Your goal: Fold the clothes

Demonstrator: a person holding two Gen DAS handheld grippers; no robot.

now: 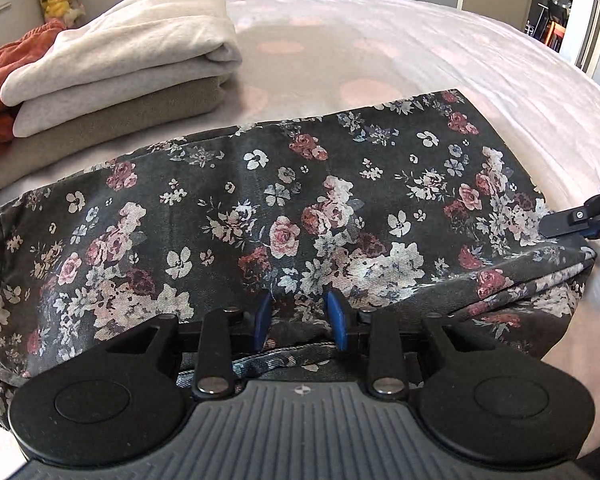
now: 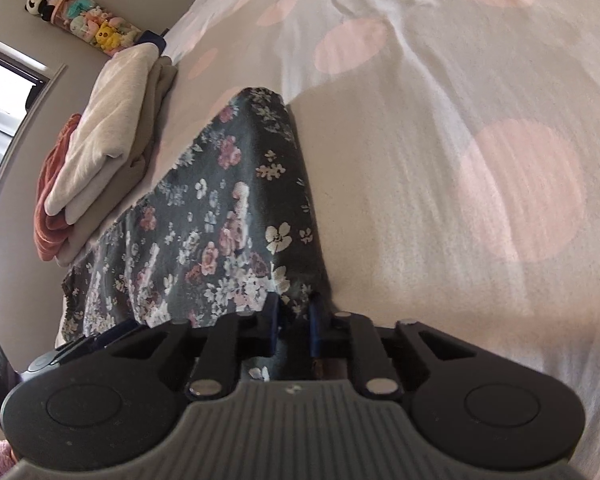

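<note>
Both tongs are working the near edge of the dark floral garment (image 1: 284, 200), which is lying partly folded across the polka-dot bedspread (image 1: 380, 48). Left gripper (image 1: 300, 316) is sitting low over the hem with its blue pads (image 1: 338, 320) standing a moderate way apart; cloth is bunching up between them, but the pads are not visibly pressing it, so it is probably poised to take the edge, not yet holding it. Right gripper (image 2: 294, 320) is showing a narrower gap, and the floral fabric (image 2: 236, 216) is running straight down into that gap, so it is most likely pinching the corner there, though the contact itself is sitting in shadow and I cannot tell for certain. Seen from the left wrist view, that right gripper (image 1: 580, 216) is reaching in at the garment's right end, just touching the cloth. Holding two points along one edge is sensible here: it is keeping the hem taut so the layer can be carried over evenly without sagging. Beyond the garment, well apart on the left, a stack of folded clothes (image 1: 132, 64) is resting with an orange item (image 1: 4, 80) behind it, presumably where this piece is going once folded.
</note>
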